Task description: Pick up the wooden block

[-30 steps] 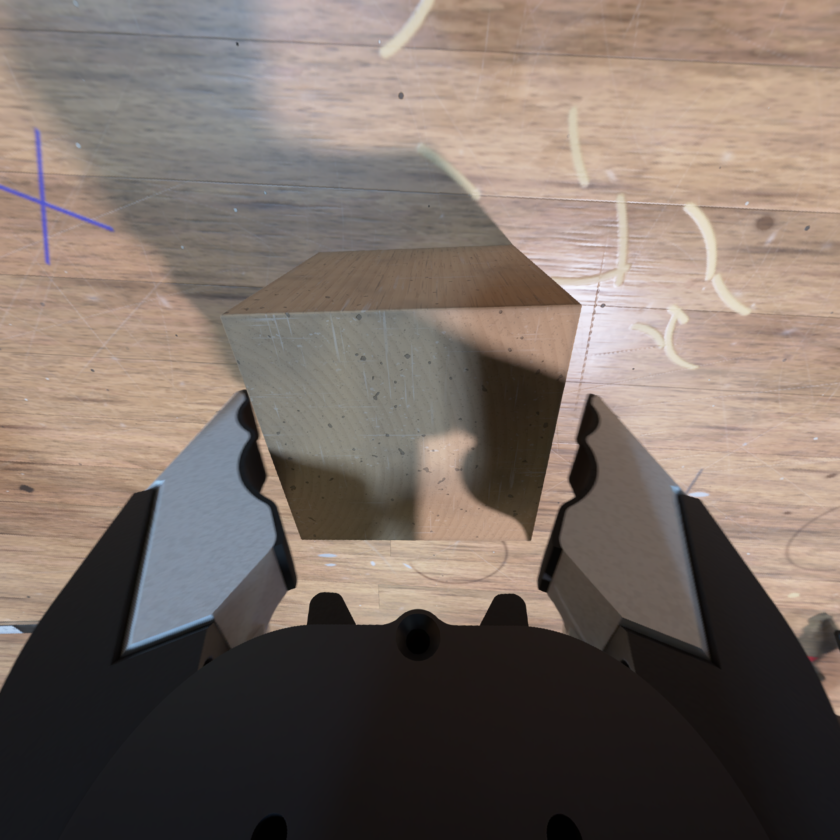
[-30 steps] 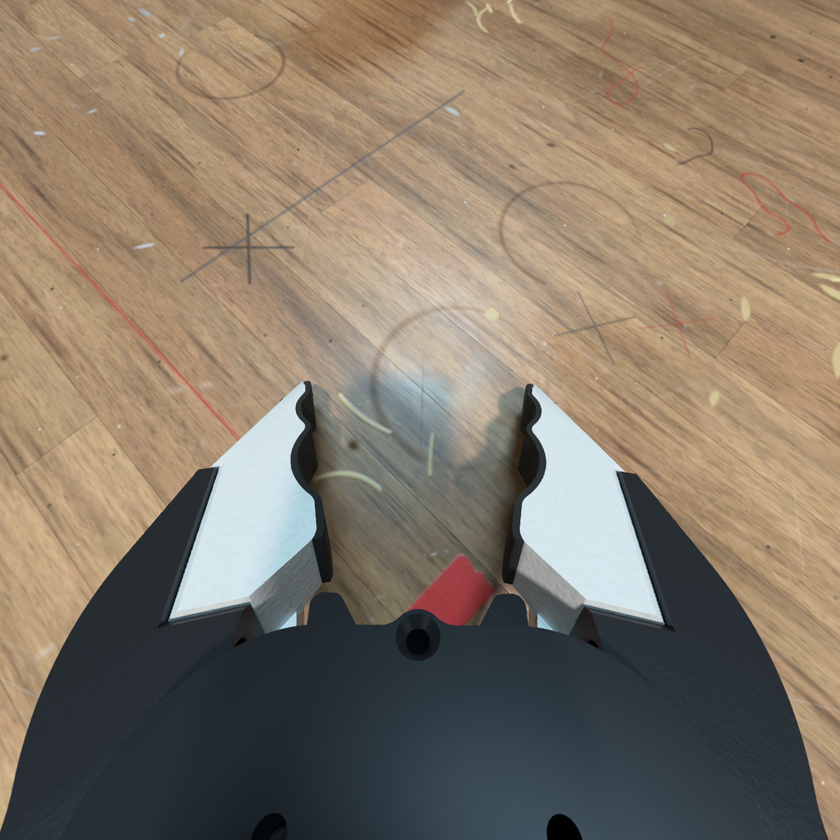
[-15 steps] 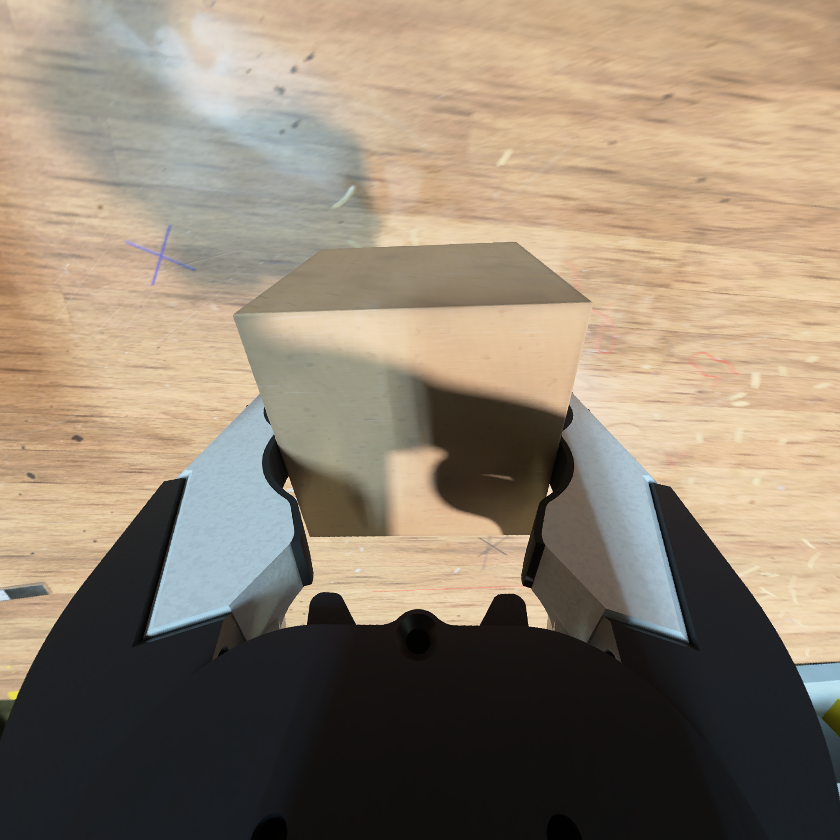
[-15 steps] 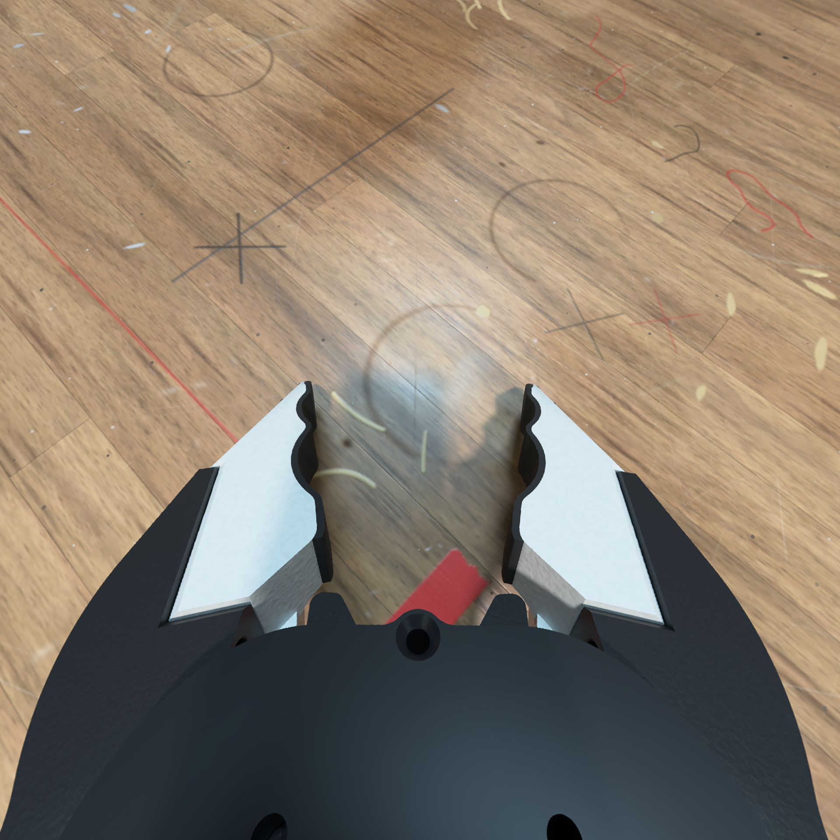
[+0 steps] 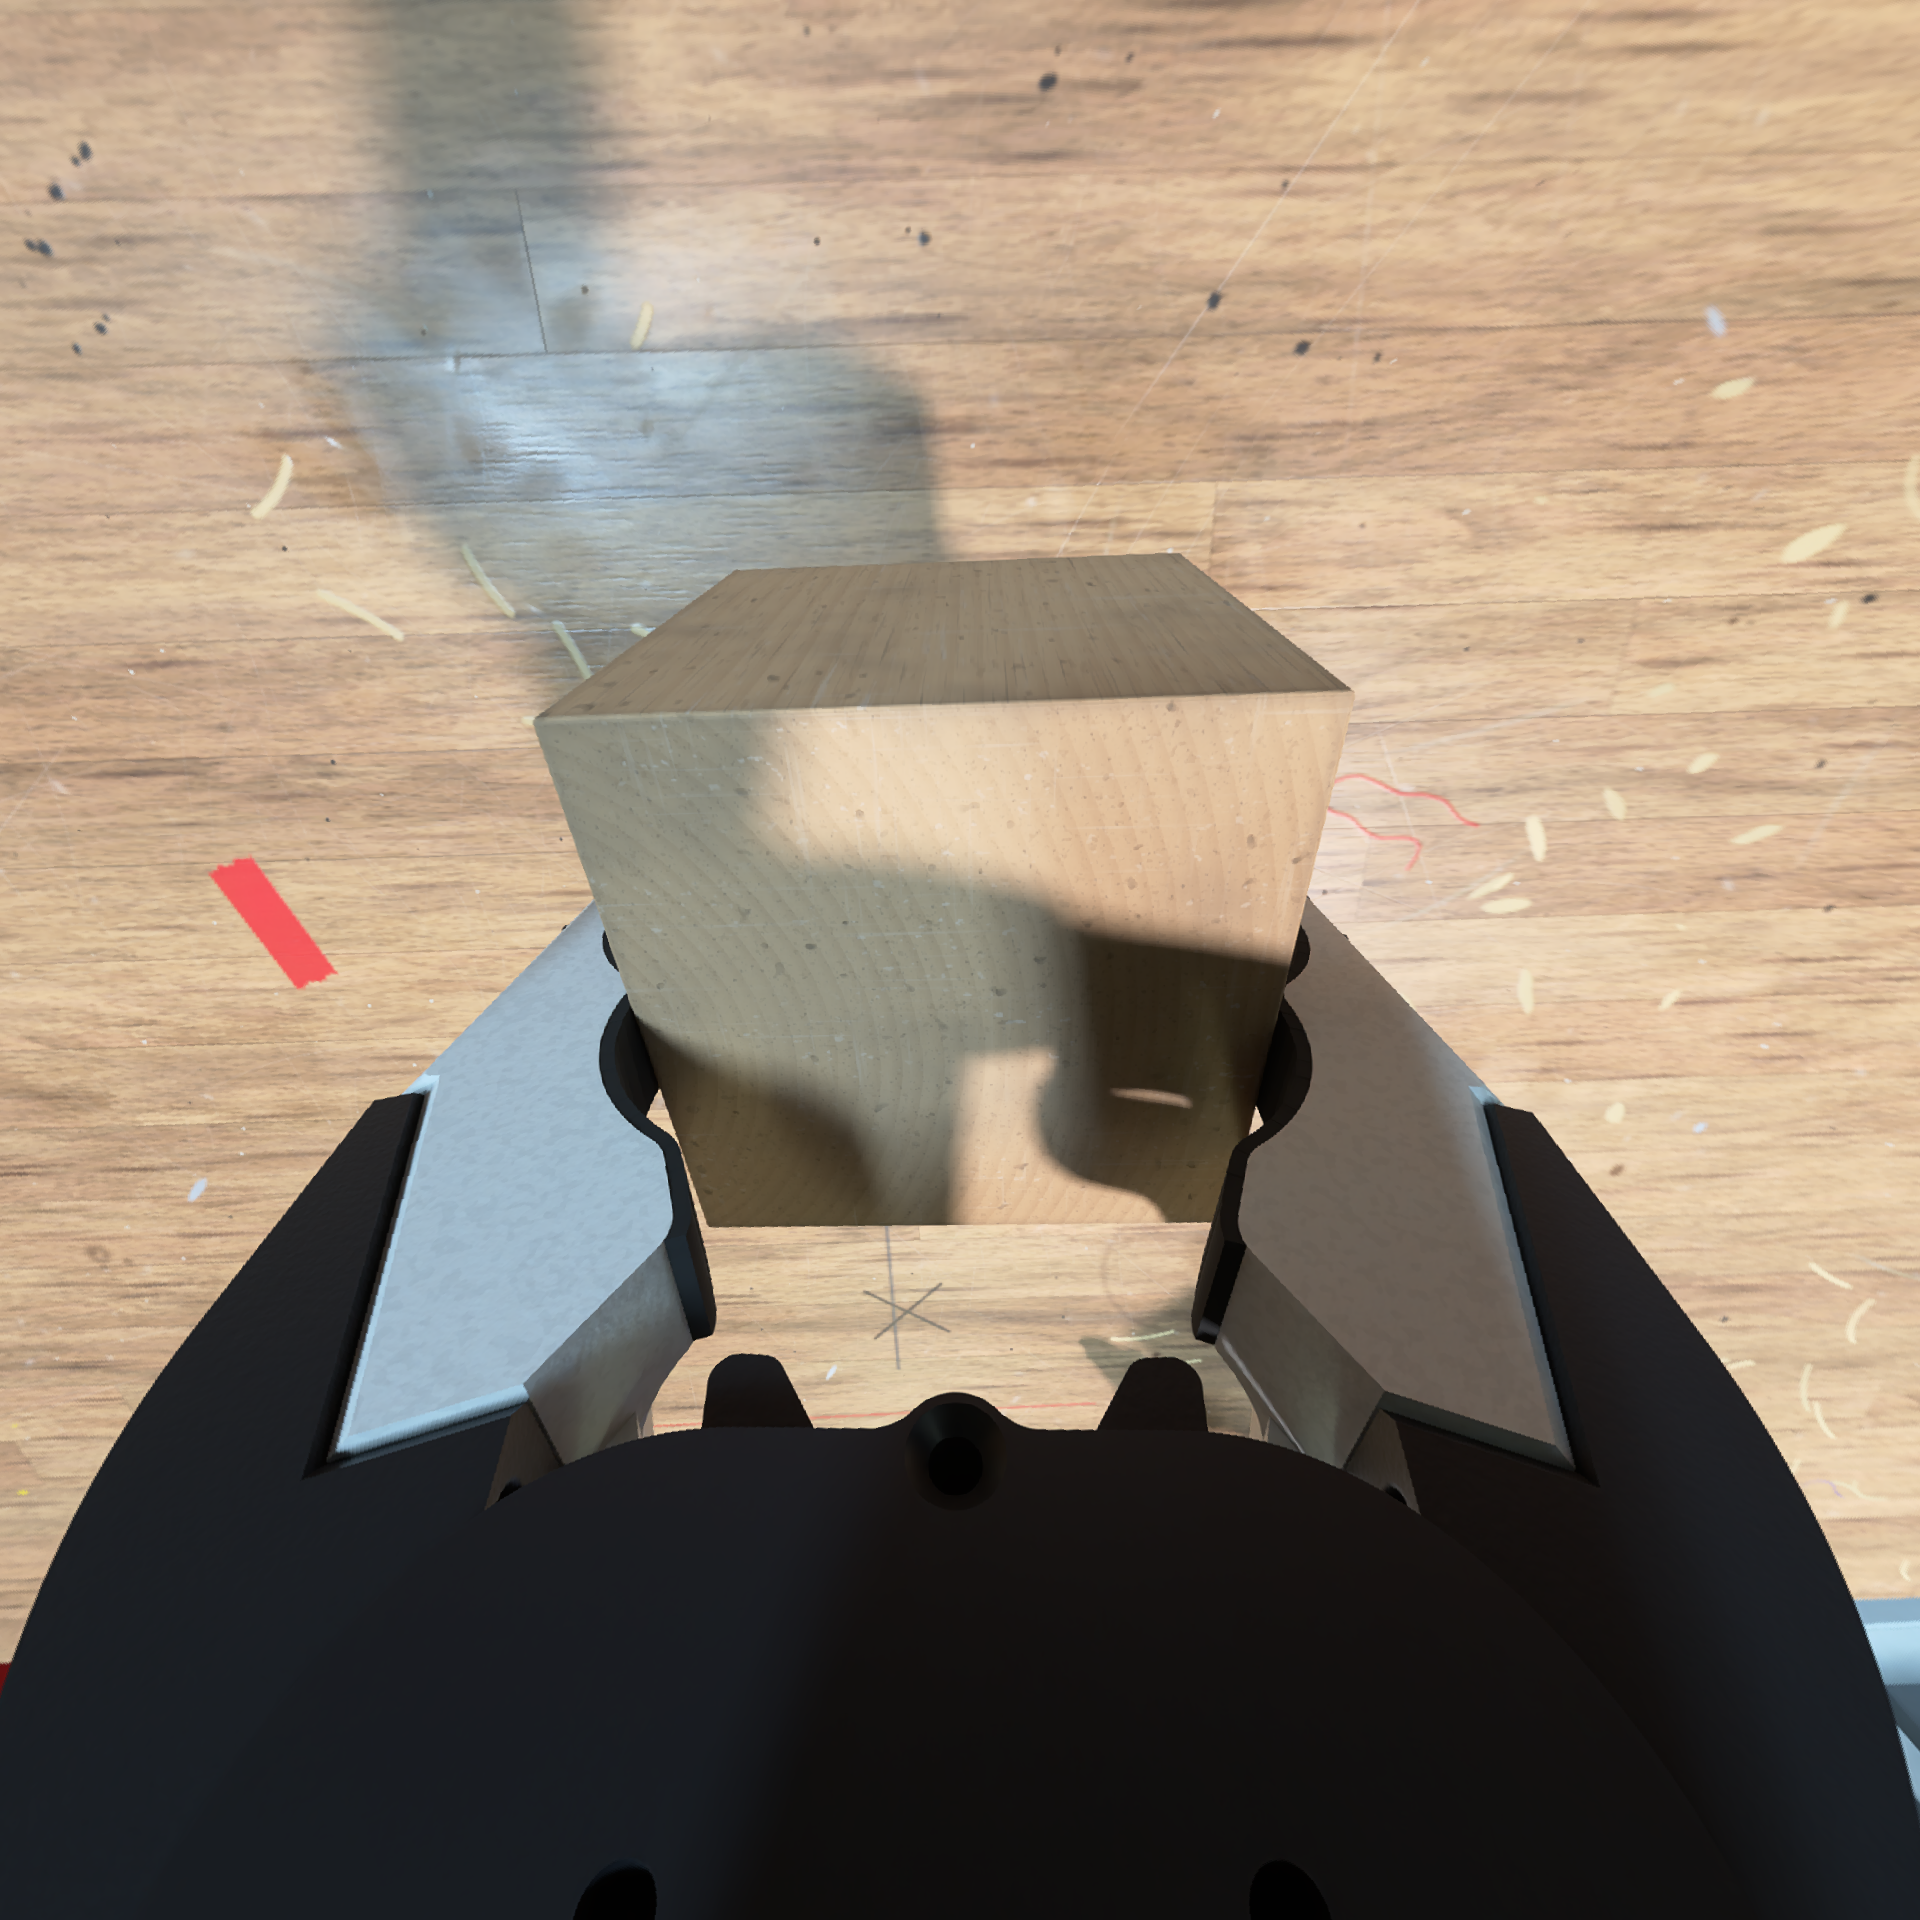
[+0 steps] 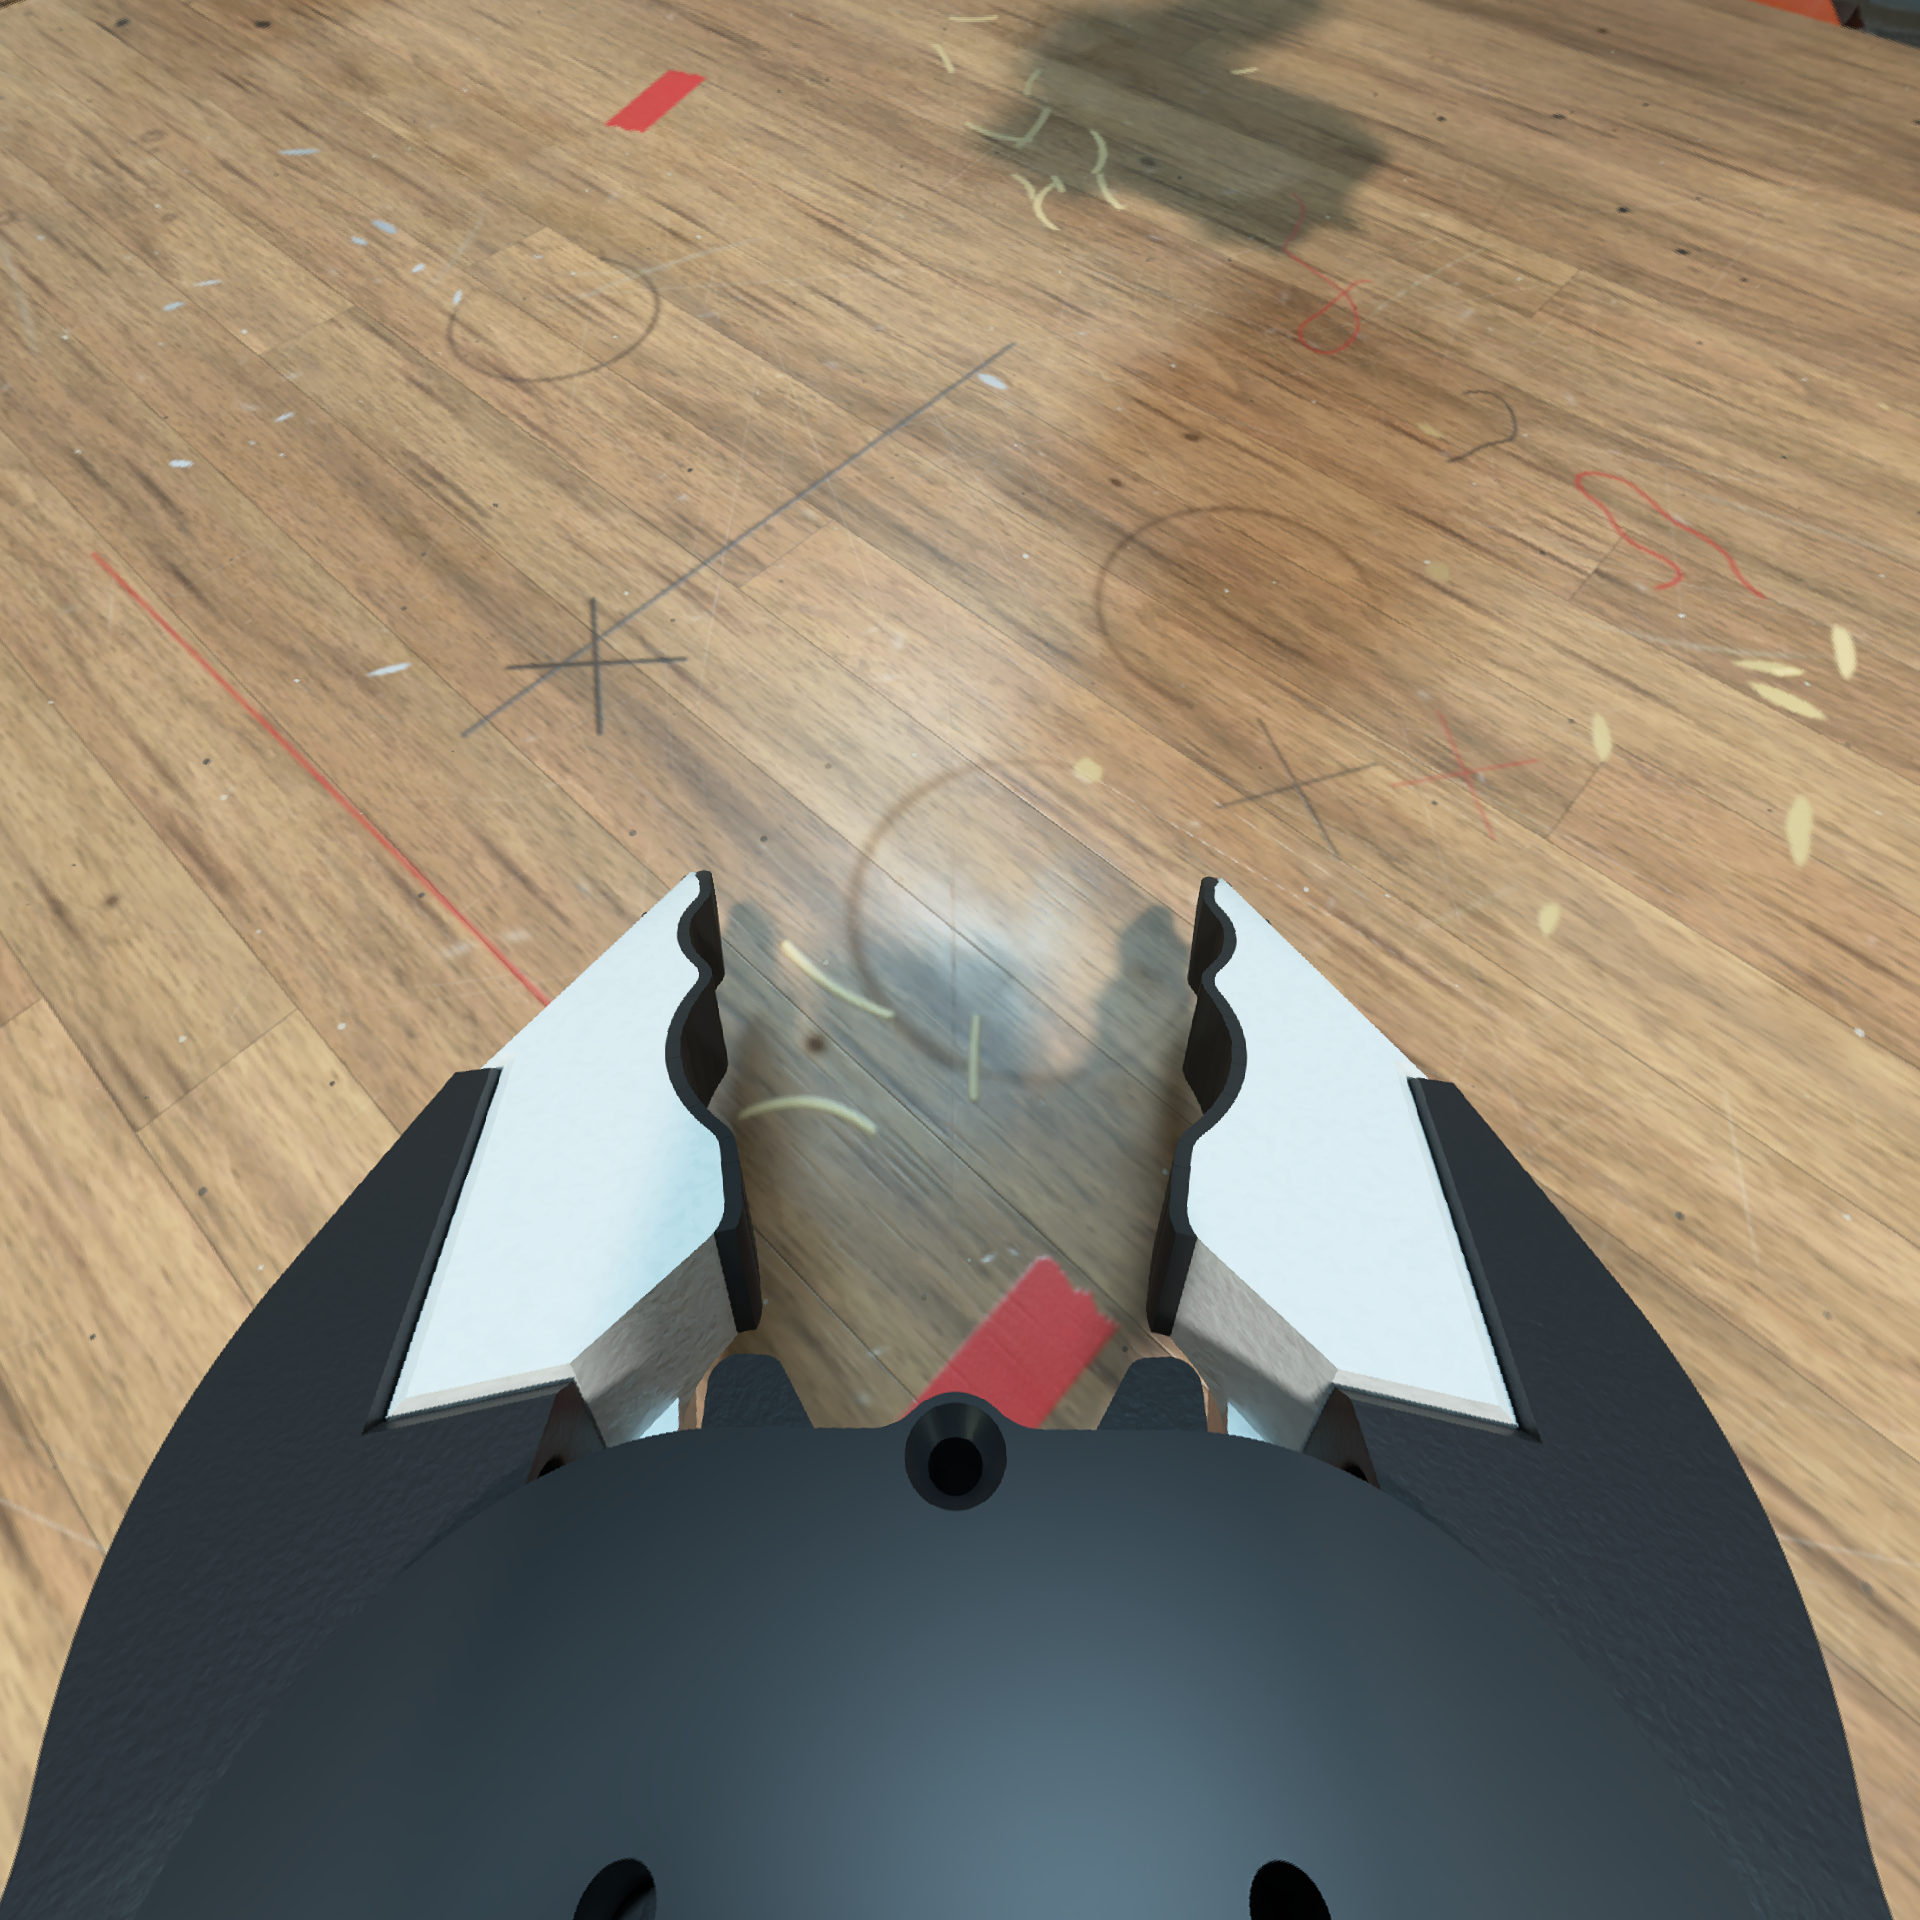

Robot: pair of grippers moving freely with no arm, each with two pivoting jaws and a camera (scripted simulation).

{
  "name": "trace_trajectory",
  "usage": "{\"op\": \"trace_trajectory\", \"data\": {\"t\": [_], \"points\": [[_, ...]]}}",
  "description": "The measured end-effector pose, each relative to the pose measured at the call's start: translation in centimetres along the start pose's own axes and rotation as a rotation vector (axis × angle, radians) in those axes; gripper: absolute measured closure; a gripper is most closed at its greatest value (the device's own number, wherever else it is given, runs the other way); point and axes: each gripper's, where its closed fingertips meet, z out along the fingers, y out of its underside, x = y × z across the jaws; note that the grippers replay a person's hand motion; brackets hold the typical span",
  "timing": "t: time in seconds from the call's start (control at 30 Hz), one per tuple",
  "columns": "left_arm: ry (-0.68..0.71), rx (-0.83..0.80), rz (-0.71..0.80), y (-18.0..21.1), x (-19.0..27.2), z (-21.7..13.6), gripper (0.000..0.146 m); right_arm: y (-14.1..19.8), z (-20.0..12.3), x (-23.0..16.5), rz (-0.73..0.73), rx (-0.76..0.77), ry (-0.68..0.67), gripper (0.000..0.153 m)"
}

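Observation:
A pale wooden block (image 5: pixel 935 883), cube shaped, fills the middle of the left wrist view. My left gripper (image 5: pixel 951 935) is shut on it, both fingers pressed against its left and right sides, and holds it well above the wooden floor. A dark shadow lies on the floor (image 5: pixel 644 436) beyond it. My right gripper (image 6: pixel 954 894) is open and empty, low over the wooden floor (image 6: pixel 935 623). The block does not show in the right wrist view; only a dark shadow (image 6: pixel 1184 125) lies at the top there.
The plank floor bears pencil crosses (image 6: pixel 594 662), circles (image 6: pixel 1236 613), a thin red line (image 6: pixel 312 769) and pale shavings. Red tape strips lie on it (image 5: pixel 272 923), (image 6: pixel 655 101), (image 6: pixel 1023 1340). A grey edge (image 5: pixel 1896 1662) shows at the lower right.
The left gripper closed on the block and rose with it; the floor now looks farther away. The right gripper has risen or tilted slightly, so more floor shows; it stays open.

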Motion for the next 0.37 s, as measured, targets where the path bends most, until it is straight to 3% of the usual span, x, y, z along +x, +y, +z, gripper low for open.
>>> {"op": "trace_trajectory", "data": {"t": [0.37], "points": [[-0.018, 0.079, -0.072, -1.0, 0.4, 4.6, 0.029, 0.2, 0.0, 0.1, 0.012, -0.012, -0.013, 0.062]]}}
